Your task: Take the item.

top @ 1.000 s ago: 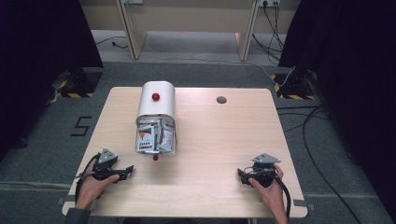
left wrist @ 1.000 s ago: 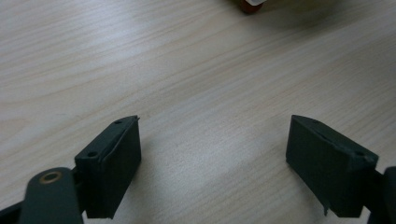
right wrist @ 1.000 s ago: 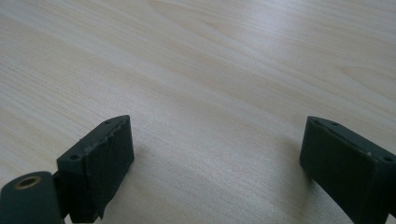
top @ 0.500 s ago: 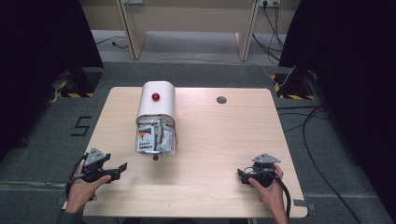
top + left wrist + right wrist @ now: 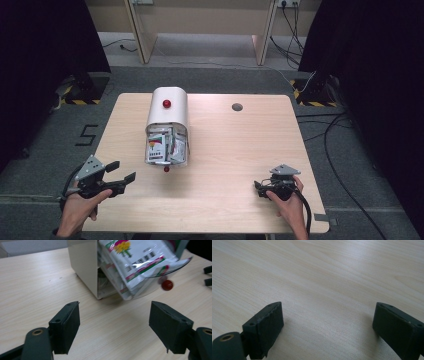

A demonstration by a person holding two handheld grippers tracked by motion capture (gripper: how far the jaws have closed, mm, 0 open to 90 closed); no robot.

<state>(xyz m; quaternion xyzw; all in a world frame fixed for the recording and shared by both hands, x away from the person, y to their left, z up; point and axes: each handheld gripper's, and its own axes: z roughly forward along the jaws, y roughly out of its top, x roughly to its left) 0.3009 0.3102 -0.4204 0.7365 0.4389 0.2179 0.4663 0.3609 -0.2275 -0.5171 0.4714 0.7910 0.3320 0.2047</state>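
both grippers (image 5: pixel 122 172) (image 5: pixel 257 186) agape, empty

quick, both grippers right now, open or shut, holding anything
left gripper: open, holding nothing, jaws have just been closing a little.
right gripper: open, holding nothing.

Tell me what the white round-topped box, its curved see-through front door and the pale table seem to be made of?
White round-topped box: probably painted metal or plastic, smooth with a soft sheen. Curved see-through front door: clear plastic, likely, since the packets show through it. Pale table: wood or wood-look laminate, with visible grain lines and a matte surface.
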